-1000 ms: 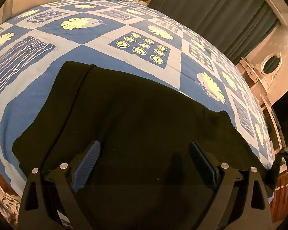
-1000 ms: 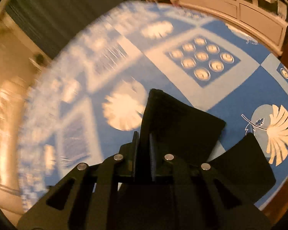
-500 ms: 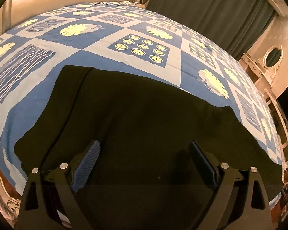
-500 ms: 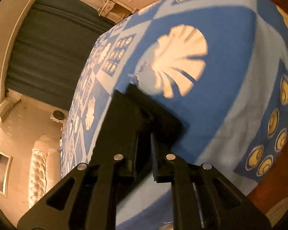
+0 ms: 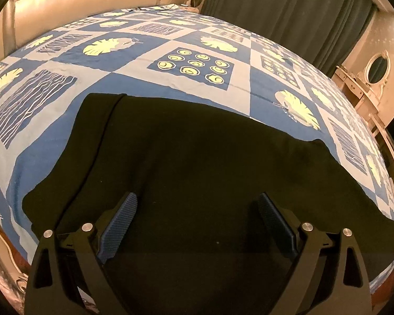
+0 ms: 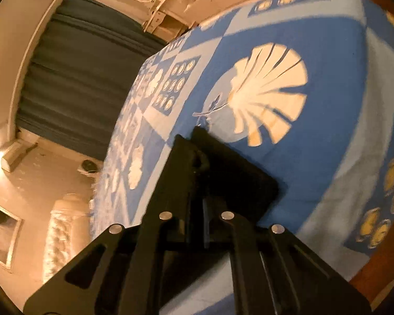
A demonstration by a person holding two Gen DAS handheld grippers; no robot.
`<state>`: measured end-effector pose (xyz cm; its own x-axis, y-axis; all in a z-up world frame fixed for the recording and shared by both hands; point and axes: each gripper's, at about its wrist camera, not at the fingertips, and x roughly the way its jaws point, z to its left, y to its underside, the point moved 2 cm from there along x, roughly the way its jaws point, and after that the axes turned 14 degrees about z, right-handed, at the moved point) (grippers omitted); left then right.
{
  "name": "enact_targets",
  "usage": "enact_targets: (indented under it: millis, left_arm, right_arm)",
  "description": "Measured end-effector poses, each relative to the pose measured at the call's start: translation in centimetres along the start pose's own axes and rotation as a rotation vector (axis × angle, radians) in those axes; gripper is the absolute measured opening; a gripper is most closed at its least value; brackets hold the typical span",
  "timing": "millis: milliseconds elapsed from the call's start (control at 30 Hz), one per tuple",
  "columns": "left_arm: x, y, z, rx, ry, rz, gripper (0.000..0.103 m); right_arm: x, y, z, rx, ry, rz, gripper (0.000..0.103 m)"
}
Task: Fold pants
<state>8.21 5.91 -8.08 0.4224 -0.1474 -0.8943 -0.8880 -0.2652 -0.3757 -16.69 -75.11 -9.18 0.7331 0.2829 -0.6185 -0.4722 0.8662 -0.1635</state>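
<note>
On the bed (image 5: pixel 65 141), black pants (image 5: pixel 197 162) lie spread flat across the blue patterned cover, reaching its near edge. Left gripper (image 5: pixel 197 223) hangs over the middle of the pants, tilted steeply down, jaws wide apart, blue pads (image 5: pixel 120 223) clear of the cloth, nothing between them. To the right, the right gripper (image 6: pixel 199 183) is rolled hard to one side, angled down toward the cover, jaws pinched together on a fold of the pants (image 6: pixel 239 176). That dark fold sits just beside a pale leaf print (image 6: pixel 265 92). Curtain (image 6: pixel 78 78) behind.
</note>
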Motion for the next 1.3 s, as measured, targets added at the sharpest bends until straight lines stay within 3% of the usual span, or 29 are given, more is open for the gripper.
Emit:
enact_targets:
  millis: [100,167,300,367,433,500,567,667,833,967,1167,1233,1300]
  left_arm:
    - [-0.1,0.0,0.1,-0.008,0.012,0.001,0.092]
    - [-0.1,0.0,0.1,-0.008,0.019,0.002,0.092]
    - [-0.2,-0.1,0.2,-0.004,0.028,0.007,0.092]
    - [-0.2,-0.1,0.4,-0.01,0.038,0.007,0.092]
    - [-0.2,-0.1,0.4,-0.012,0.041,0.005,0.092]
    - [-0.2,-0.1,0.4,-0.008,0.033,0.007,0.092]
    - [-0.1,-0.2,0.4,-0.009,0.029,0.009,0.092]
    - [-0.2,-0.3,0.5,-0.018,0.034,0.009,0.092]
    - [-0.2,-0.2,0.4,-0.003,0.03,0.007,0.092]
    - [-0.2,-0.1,0.3,0.015,0.03,0.006,0.092]
    - [-0.2,-0.1,0.4,0.007,0.041,0.004,0.092]
    - [-0.2,0.0,0.4,0.007,0.041,0.003,0.092]
    - [-0.1,0.0,0.4,0.009,0.038,0.002,0.092]
  right_arm:
    - [-0.9,0.9,-1.2,0.03,0.032,-0.049,0.006]
    - [-0.1,1.3,-3.0,0.067,0.039,-0.027,0.005]
    - [0.0,0.9,-3.9,0.112,-0.031,-0.031,0.007]
    - [-0.9,0.5,-3.1,0.092,-0.01,-0.046,0.015]
    - [-2.5,-0.3,-2.0,0.052,0.076,-0.099,0.032]
    - [-3.9,-0.7,-0.7,0.006,0.12,-0.143,0.036]
    - [-3.5,-1.3,2.7,-0.131,0.147,-0.111,0.036]
    - [1.0,0.0,10.1,-0.427,0.106,0.084,0.036]
    - [12.2,6.8,20.2,-0.817,-0.016,0.501,0.036]
    - [19.9,12.3,24.8,-1.081,0.056,0.718,0.036]
    - [24.3,15.1,26.4,-1.206,0.125,0.885,0.034]
    - [24.2,15.6,26.1,-1.226,0.164,0.917,0.011]
    - [23.4,16.7,25.0,-1.242,0.201,0.921,0.004]
